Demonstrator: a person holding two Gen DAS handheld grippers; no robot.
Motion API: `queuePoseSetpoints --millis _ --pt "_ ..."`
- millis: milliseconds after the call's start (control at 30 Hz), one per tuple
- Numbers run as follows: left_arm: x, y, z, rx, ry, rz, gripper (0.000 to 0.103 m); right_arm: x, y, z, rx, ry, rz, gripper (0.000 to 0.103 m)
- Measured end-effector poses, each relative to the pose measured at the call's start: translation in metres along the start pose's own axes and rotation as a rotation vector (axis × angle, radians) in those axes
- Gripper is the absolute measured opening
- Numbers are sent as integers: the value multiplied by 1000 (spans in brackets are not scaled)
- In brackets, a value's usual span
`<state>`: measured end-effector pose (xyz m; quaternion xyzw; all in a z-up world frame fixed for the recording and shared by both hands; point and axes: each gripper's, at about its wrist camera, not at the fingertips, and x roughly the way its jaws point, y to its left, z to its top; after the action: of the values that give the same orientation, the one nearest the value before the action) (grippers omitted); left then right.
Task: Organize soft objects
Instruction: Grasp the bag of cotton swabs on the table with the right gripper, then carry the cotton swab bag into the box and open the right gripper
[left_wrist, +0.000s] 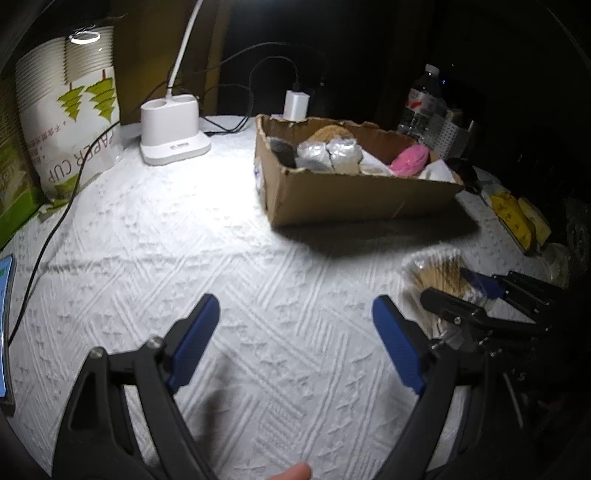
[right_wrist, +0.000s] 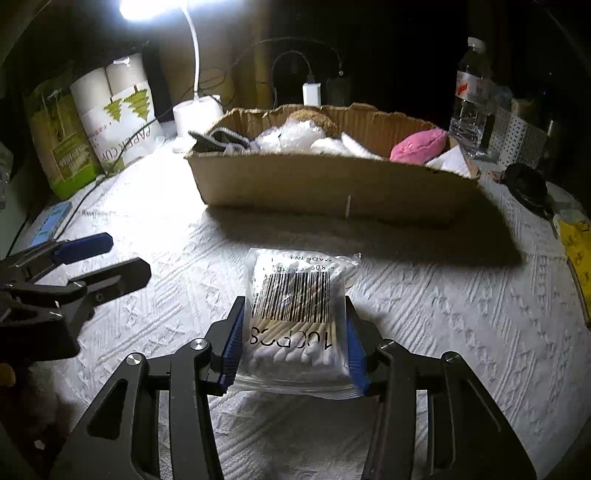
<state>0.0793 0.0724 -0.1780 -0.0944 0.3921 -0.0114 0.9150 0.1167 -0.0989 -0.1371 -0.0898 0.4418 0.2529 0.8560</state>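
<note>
Left wrist view: left gripper (left_wrist: 293, 332), jaws spread and empty, at lower centre; cardboard box (left_wrist: 354, 197) upper right. Right wrist view: right gripper (right_wrist: 294, 341) clamps a cotton swab bag (right_wrist: 297, 314) at lower centre; pink plush (right_wrist: 419, 146) inside the box.

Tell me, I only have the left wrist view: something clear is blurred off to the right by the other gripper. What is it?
Observer: A clear bag of cotton swabs, with a barcode and wooden sticks showing through.
Operator: Is it held or just lying there?
Observer: The right gripper is shut on it, one blue pad on each side of the bag.
Operator: How does it sit relative to the cardboard box?
Observer: The cardboard box is straight ahead of the bag, with a strip of white cloth between them.
Operator: And my gripper?
Observer: The left gripper is off to the left, open and holding nothing.
</note>
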Motion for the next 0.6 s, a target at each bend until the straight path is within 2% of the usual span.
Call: queuePoseSetpoints --millis 600 --pt "12 -24 42 28 -31 7 86 -16 -37 42 18 -76 0 50"
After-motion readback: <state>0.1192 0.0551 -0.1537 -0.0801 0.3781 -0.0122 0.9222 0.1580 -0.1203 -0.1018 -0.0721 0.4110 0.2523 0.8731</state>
